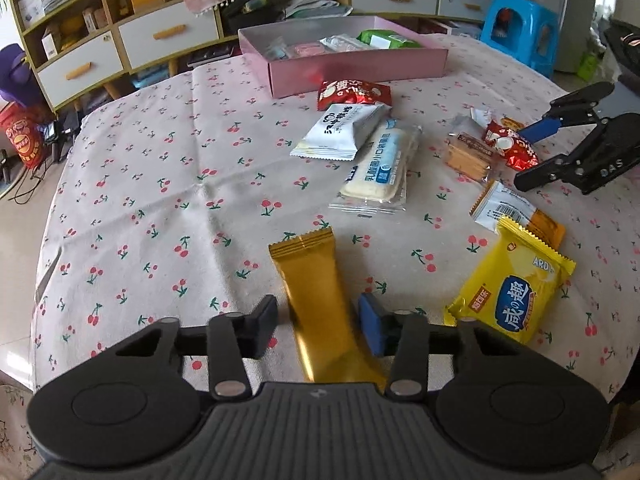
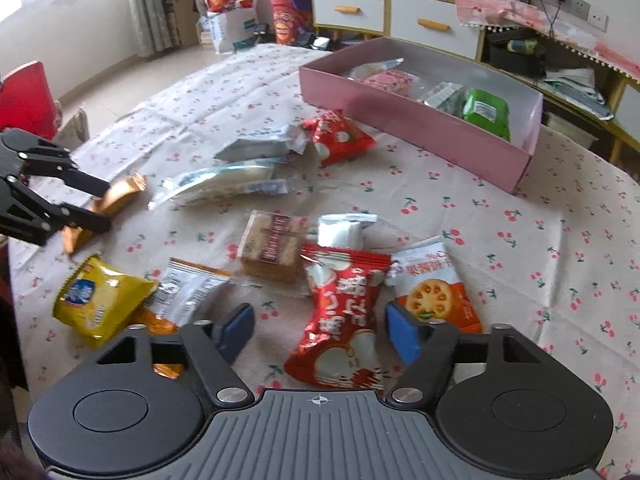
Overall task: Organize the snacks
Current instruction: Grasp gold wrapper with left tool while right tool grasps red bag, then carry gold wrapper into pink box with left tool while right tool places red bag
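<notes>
A gold foil packet [image 1: 312,280] lies lengthwise between the fingers of my left gripper [image 1: 318,324], which is shut on its lower half. The right wrist view shows that left gripper [image 2: 106,208] at the table's left side, pinching the same gold packet [image 2: 120,196]. A red snack packet [image 2: 340,312] lies between the fingers of my right gripper [image 2: 320,330]. Those jaws stand open, with a gap between the left pad and the packet. The left wrist view has the right gripper [image 1: 528,156] at far right around the red packet [image 1: 508,144]. The pink box [image 1: 360,68] [image 2: 420,128] holds several snacks.
On the cherry-print tablecloth [image 1: 160,200] lie a yellow packet [image 1: 512,292], a white packet [image 1: 340,128], a long clear-wrapped biscuit [image 1: 380,164], another red packet [image 1: 352,94], a cracker stack [image 2: 272,248] and an orange-white packet [image 2: 436,288]. Cabinets and a blue stool [image 1: 520,28] stand beyond the table.
</notes>
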`<control>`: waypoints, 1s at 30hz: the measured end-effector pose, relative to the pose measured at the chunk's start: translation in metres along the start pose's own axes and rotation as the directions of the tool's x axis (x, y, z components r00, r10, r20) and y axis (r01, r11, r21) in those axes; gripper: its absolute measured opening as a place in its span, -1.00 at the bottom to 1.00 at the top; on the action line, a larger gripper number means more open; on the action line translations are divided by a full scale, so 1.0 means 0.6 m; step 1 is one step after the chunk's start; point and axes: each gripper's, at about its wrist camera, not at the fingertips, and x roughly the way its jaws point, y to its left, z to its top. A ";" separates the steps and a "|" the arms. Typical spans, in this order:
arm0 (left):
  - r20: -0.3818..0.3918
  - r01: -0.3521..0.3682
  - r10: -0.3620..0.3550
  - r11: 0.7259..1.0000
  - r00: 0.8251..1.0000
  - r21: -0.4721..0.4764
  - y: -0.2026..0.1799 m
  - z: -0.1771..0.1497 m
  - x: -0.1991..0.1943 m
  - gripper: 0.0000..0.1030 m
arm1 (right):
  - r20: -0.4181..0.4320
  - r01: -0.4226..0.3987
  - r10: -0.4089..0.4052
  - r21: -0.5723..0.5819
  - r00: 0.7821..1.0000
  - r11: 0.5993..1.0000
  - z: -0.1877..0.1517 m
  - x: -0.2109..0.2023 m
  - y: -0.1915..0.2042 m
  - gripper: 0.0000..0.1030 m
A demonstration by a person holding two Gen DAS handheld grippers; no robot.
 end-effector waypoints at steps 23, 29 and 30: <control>0.019 -0.075 0.077 0.994 0.997 -0.083 0.010 0.044 -0.005 -0.43 | 0.042 0.048 -0.051 0.072 0.998 0.996 0.024 -0.027 -0.022 -0.34; 0.052 -0.077 0.082 0.992 0.995 -0.103 0.005 0.074 -0.009 -0.43 | 0.068 0.065 -0.072 0.092 0.995 0.994 0.036 -0.035 -0.030 -0.34; 0.057 -0.076 0.082 0.992 0.995 -0.103 0.003 0.079 -0.009 -0.43 | 0.073 0.069 -0.076 0.096 0.994 0.993 0.038 -0.036 -0.031 -0.34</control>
